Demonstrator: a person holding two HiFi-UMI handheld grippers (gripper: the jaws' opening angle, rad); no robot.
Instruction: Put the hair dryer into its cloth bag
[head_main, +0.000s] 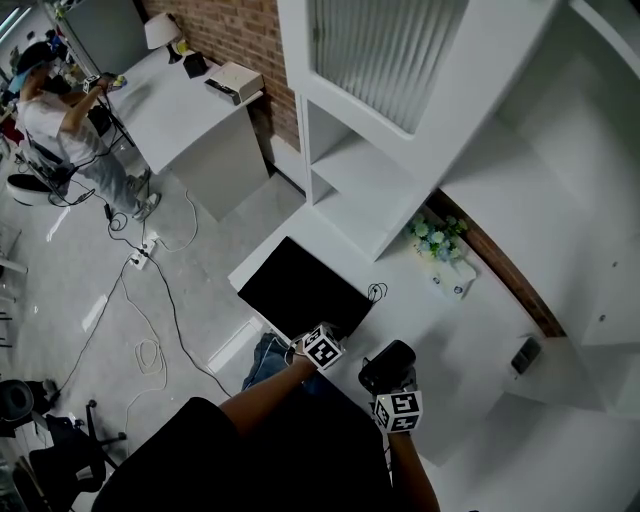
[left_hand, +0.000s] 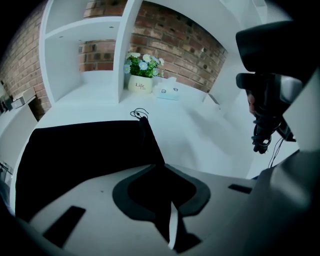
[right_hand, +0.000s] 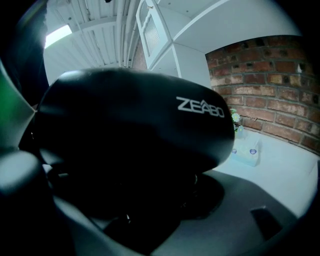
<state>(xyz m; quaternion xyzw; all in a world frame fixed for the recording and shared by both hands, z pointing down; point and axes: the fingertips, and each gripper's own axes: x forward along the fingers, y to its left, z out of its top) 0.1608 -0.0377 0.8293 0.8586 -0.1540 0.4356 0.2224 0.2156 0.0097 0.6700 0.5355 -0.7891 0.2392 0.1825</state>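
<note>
Black hair dryer is off the tabletop and in the air, clamped in my right tongs, which stand wide around its body with its rounded housing filling the right gripper view. Just to its left the black cloth bag lies flat and limp on the white surface. My left tongs are drawn nearly together on the bag's near corner, a pale tag showing in the pinched fold. A thin drawstring curls at the bag's far corner, which suggests to me that the mouth is on that side; whether it is parted at all I cannot tell. Farther back are a small pot of flowers and a tissue pack against the brick wall, under white shelves. As I read it, the dryer is picked up and the bag is being readied; nothing has gone in yet. The next move calls for the left side to lift one layer of cloth so the mouth gapes, then for the right to steer the dryer in without dragging the whole bag along.
</note>
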